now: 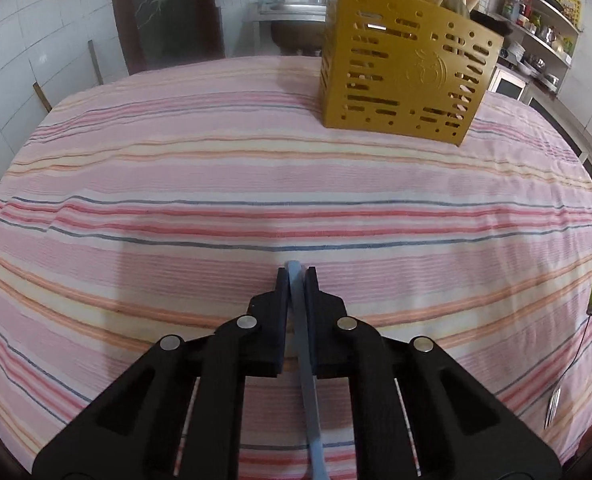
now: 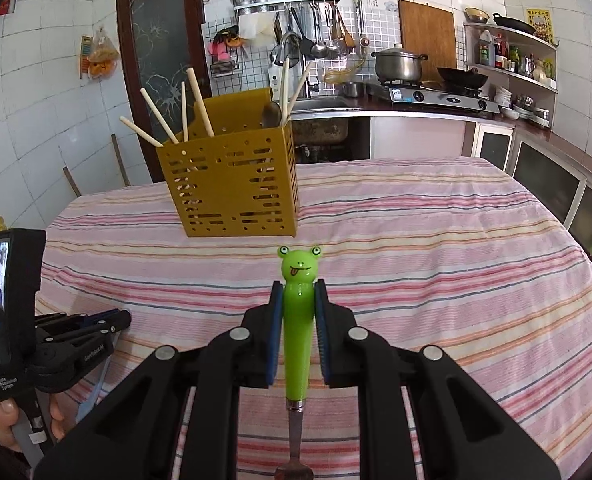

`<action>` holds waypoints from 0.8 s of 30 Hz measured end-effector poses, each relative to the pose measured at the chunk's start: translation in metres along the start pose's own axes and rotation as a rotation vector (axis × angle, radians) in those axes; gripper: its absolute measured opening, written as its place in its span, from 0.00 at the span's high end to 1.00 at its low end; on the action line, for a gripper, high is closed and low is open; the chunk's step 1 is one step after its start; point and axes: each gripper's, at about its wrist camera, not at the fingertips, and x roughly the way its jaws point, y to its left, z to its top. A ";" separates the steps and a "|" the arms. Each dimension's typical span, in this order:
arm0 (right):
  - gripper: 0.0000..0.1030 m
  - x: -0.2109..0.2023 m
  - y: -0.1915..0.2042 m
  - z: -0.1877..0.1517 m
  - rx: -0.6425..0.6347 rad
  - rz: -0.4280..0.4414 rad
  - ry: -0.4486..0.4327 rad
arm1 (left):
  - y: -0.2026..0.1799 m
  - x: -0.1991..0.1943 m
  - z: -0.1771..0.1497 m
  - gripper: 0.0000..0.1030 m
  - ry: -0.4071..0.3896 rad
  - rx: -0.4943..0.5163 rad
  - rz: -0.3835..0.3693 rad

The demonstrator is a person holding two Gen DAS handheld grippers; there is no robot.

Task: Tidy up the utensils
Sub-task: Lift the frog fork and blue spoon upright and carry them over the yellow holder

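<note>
Above the striped tablecloth [image 2: 436,240], my right gripper [image 2: 298,292] is clamped on the frog-handled utensil [image 2: 298,312]: light, stiff, glossy plastic, so likely slippery; mid-handle hold looks right. My left gripper [image 1: 296,276] pinches a thin blue utensil [image 1: 302,344]. Yellow holder [image 2: 232,188] stands ahead, well apart.

On the bench [image 2: 416,240] stands one yellow holder [image 2: 232,188]. In it are six pale chopsticks [image 2: 200,104] and one dark spoon [image 2: 271,114]. There are two claws: the left claw [image 1: 296,280] clamps one blue utensil [image 1: 306,380], the right claw [image 2: 298,300] one green frog-handled utensil [image 2: 298,320].
</note>
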 end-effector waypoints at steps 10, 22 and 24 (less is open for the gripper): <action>0.84 -0.022 -0.004 0.001 0.018 0.019 -0.045 | 0.006 -0.070 -0.004 0.94 -0.260 -0.013 0.005; 0.84 -0.054 0.002 0.002 0.004 0.007 -0.127 | 0.011 -0.144 -0.028 0.94 -0.469 0.009 -0.002; 0.84 -0.058 0.004 0.002 0.002 0.001 -0.140 | 0.013 -0.148 -0.030 0.94 -0.478 0.001 -0.014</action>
